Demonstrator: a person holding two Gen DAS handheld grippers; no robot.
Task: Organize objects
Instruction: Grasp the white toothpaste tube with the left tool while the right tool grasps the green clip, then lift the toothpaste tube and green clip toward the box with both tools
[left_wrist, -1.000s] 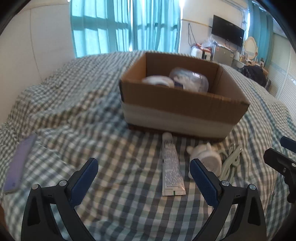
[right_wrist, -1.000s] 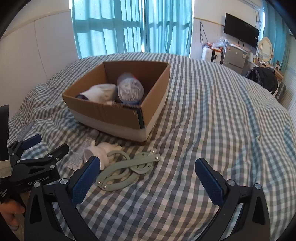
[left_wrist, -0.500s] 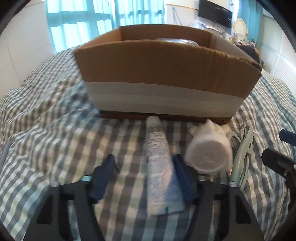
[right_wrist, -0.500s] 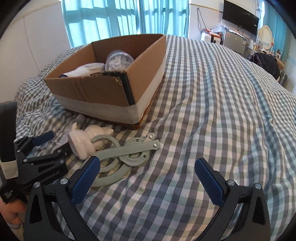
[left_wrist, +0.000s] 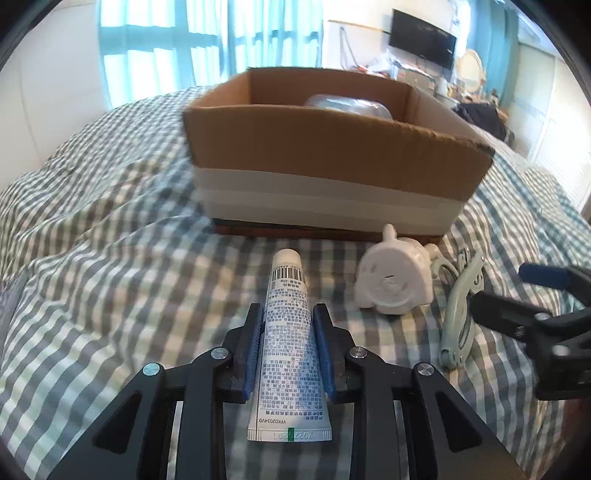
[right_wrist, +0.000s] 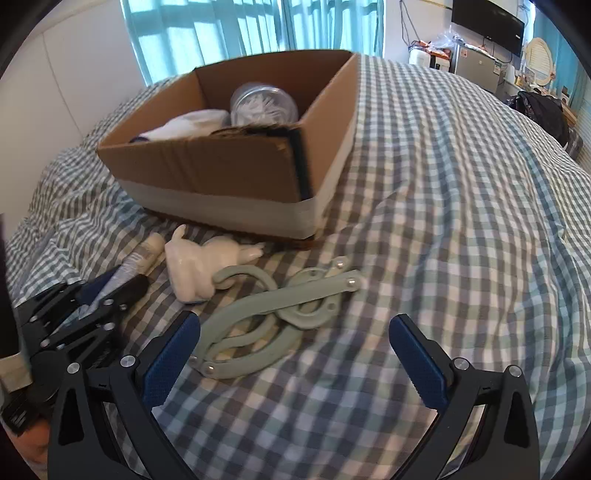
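Blue-padded left claw (left_wrist: 288, 314) has just closed on the white tube (left_wrist: 289, 332).

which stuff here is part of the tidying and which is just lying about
Part of the job:
- tube, gripped by the left tool
- white figurine
- green folding hanger
- cardboard box

Lying about:
- checked bedspread
- TV
- black bag
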